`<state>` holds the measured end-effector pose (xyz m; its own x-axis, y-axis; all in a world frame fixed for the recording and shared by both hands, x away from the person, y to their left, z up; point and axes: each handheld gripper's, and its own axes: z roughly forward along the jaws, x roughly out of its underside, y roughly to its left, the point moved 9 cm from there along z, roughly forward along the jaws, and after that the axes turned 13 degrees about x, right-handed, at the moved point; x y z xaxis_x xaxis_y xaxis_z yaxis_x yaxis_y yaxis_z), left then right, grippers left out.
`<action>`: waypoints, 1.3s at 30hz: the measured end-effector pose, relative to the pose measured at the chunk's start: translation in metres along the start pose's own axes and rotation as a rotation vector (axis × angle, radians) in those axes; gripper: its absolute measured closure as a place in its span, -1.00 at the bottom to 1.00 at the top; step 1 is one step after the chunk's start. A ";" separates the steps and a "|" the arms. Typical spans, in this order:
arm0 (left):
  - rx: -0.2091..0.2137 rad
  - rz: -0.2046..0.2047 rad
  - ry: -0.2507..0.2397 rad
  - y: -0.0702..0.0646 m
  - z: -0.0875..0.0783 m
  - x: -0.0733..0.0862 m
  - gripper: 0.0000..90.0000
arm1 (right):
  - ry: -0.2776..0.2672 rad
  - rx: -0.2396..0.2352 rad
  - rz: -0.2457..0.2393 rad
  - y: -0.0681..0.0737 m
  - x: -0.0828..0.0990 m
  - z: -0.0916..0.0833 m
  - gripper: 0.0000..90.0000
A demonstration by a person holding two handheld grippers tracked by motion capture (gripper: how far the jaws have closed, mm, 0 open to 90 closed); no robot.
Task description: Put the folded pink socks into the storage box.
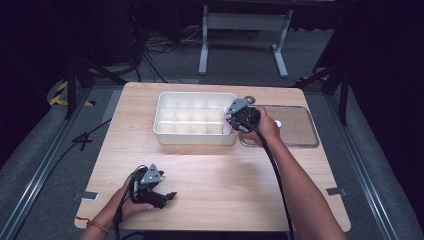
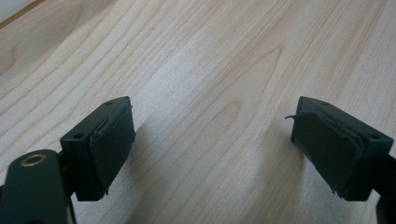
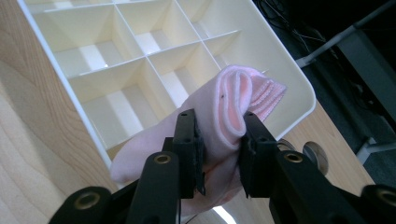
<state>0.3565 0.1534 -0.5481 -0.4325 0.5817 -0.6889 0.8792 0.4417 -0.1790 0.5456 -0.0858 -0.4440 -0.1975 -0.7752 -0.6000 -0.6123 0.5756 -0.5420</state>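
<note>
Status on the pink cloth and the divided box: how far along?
Done: the right gripper is shut on the folded pink cloth and holds it over the near corner of the white divided box. In hand: placing it. Left: every visible compartment is empty, so release hasn't happened. The left gripper rests open on the table, holding nothing.

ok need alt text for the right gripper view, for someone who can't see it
The right tongs are shut on a folded pink cloth, holding it over the near corner of a white divided box whose visible compartments are empty. The box sits on a light wooden table, with dark floor and a metal stand leg beyond.
</note>
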 end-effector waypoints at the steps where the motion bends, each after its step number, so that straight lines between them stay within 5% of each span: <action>1: 0.000 0.000 0.000 0.000 0.000 0.000 -0.70 | 0.004 -0.001 -0.003 0.001 0.000 0.001 0.58; 16: -0.003 0.002 -0.002 0.000 0.000 0.000 -0.70 | 0.049 -0.036 -0.010 0.014 0.008 0.019 0.58; 39: 0.000 0.003 0.003 0.000 0.001 -0.001 -0.71 | 0.171 -0.170 -0.049 0.027 0.020 0.029 0.58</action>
<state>0.3576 0.1521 -0.5484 -0.4300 0.5849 -0.6877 0.8806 0.4395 -0.1768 0.5468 -0.0787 -0.4877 -0.2823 -0.8420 -0.4597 -0.7415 0.4956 -0.4523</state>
